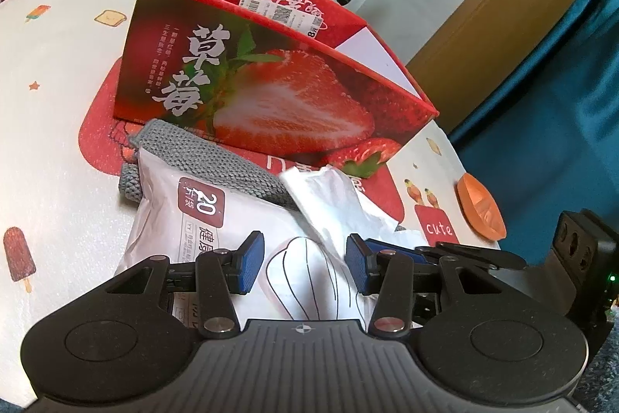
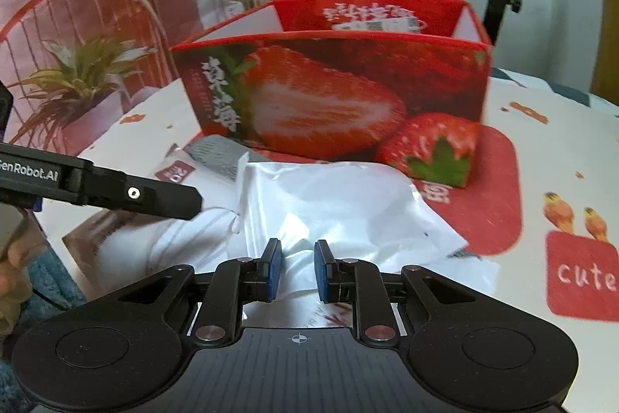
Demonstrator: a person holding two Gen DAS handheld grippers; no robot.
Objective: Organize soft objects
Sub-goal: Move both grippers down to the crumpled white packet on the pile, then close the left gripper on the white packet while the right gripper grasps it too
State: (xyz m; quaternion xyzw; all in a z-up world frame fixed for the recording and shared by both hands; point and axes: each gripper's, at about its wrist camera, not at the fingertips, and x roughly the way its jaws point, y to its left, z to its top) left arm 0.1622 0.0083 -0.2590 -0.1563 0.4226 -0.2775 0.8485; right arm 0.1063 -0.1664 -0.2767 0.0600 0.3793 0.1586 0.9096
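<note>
Two grippers | left gripper (image 1: pixel 305 264): jaws apart over white packet (image 1: pixel 185 219) | right gripper (image 2: pixel 297 268): jaws clamped on clear plastic bag (image 2: pixel 332 196) | strawberry box (image 2: pixel 336 91) behind.

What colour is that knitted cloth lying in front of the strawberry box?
Grey. The knitted cloth shows best in the left wrist view, partly under a white packet.

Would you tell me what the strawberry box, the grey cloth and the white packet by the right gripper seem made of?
Strawberry box: likely glossy printed cardboard, with stiff, straight walls. Grey cloth: knitted fabric, its weave visible. White packet: thin crinkled plastic film with shiny highlights.
</note>
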